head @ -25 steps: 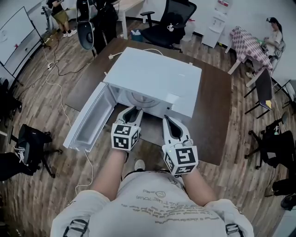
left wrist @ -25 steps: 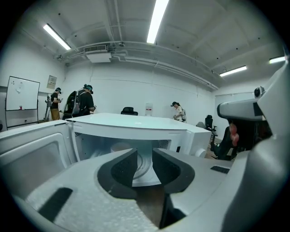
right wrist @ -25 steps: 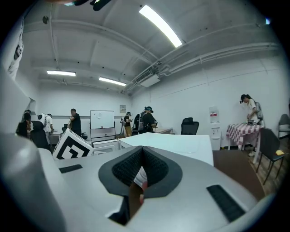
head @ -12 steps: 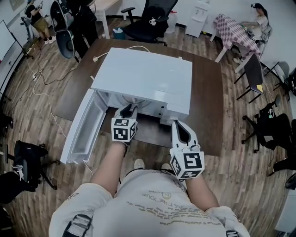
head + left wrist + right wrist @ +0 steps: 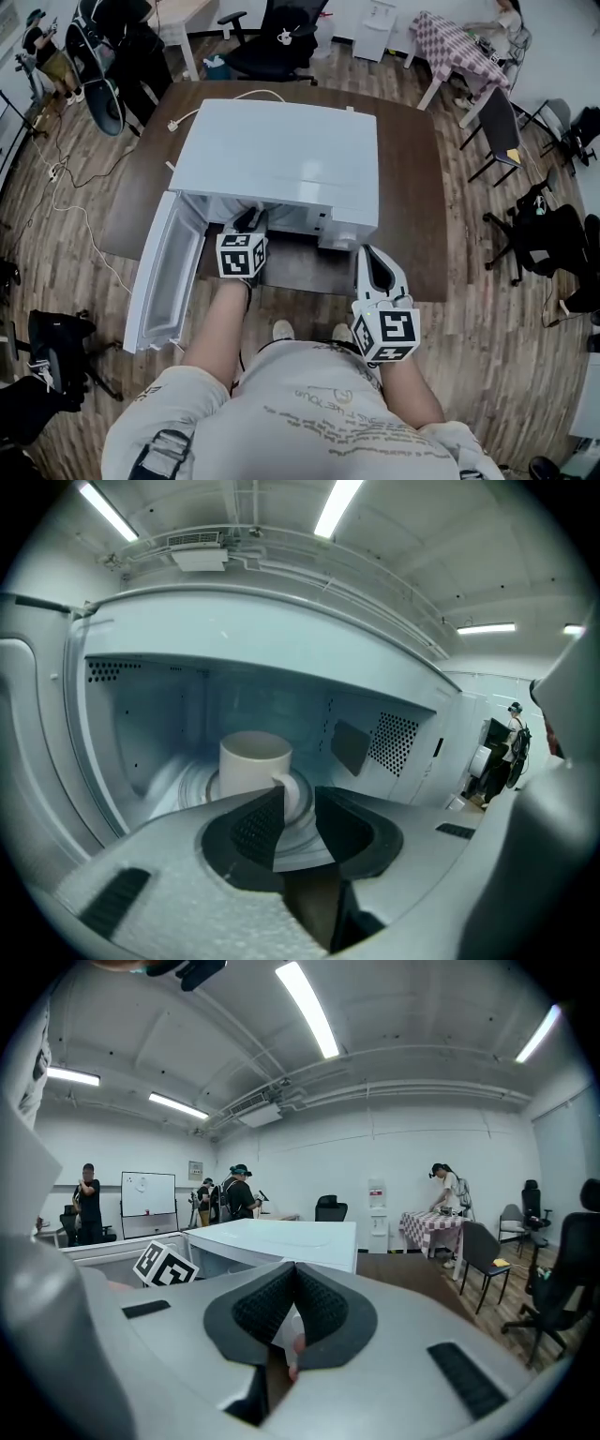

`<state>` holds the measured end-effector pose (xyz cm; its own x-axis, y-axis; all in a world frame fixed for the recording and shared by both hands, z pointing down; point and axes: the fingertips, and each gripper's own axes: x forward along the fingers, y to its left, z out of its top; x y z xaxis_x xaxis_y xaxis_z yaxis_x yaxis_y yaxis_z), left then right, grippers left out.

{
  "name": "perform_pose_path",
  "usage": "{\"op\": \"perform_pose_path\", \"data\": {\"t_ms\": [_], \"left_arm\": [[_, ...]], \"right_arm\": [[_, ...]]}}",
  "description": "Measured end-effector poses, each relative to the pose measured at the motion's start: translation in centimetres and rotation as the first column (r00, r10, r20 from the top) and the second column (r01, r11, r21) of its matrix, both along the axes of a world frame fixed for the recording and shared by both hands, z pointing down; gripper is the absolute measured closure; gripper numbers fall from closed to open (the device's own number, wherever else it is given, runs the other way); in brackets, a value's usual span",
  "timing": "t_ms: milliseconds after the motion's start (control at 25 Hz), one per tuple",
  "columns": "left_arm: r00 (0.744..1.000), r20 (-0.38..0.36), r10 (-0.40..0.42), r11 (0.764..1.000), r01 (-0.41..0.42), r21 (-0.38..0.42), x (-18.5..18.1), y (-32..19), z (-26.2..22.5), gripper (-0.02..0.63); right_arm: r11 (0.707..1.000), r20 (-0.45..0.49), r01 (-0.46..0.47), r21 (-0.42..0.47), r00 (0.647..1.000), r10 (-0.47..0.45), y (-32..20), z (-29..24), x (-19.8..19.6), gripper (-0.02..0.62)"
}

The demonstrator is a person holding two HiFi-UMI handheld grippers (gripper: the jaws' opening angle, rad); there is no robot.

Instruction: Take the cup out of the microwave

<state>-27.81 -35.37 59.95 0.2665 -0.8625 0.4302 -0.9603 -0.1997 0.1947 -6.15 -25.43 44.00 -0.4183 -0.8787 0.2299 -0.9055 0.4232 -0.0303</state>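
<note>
Your left gripper at the microwave mouth — jaws spread.
The white cup stands inside the microwave, just beyond them; your right gripper, jaws pressed together, hangs outside its front.

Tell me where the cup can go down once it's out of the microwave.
Widest bare patch: the table right of the microwave, ahead of the right gripper. A narrower strip lies before the cavity, between both grippers. Crowded: the left side, where the open door hangs, and the cavity mouth, filled by the left gripper.
</note>
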Motion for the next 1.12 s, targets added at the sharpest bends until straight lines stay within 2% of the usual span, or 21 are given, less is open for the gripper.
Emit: {"op": "perform_pose_path", "data": {"t_ms": [360, 640, 840, 1120], "left_arm": [[0.999, -0.015, 0.036, 0.999, -0.036, -0.028, 0.1, -1.3, 1.8, 0.505], [0.995, -0.089, 0.047, 0.999, -0.049, -0.014, 0.4, -2.3, 2.0, 0.505], [0.995, -0.011, 0.096, 0.995, -0.096, 0.006, 0.9, -3.0, 1.8, 0.505], [0.994, 0.000, 0.110, 0.994, -0.109, 0.009, 1.7, -3.8, 2.3, 0.505]], "right_arm": [[0.999, -0.020, -0.037, -0.009, 0.999, 0.037, -0.8, 0.5, 0.1, 0.581], [0.998, -0.029, -0.060, -0.006, 0.998, 0.060, -1.2, 0.7, 0.5, 0.581], [0.996, -0.037, -0.087, -0.001, 0.995, 0.087, -1.3, 0.5, 1.2, 0.581], [0.993, -0.055, -0.117, 0.001, 0.992, 0.117, -1.3, 0.4, 2.3, 0.581]]}}
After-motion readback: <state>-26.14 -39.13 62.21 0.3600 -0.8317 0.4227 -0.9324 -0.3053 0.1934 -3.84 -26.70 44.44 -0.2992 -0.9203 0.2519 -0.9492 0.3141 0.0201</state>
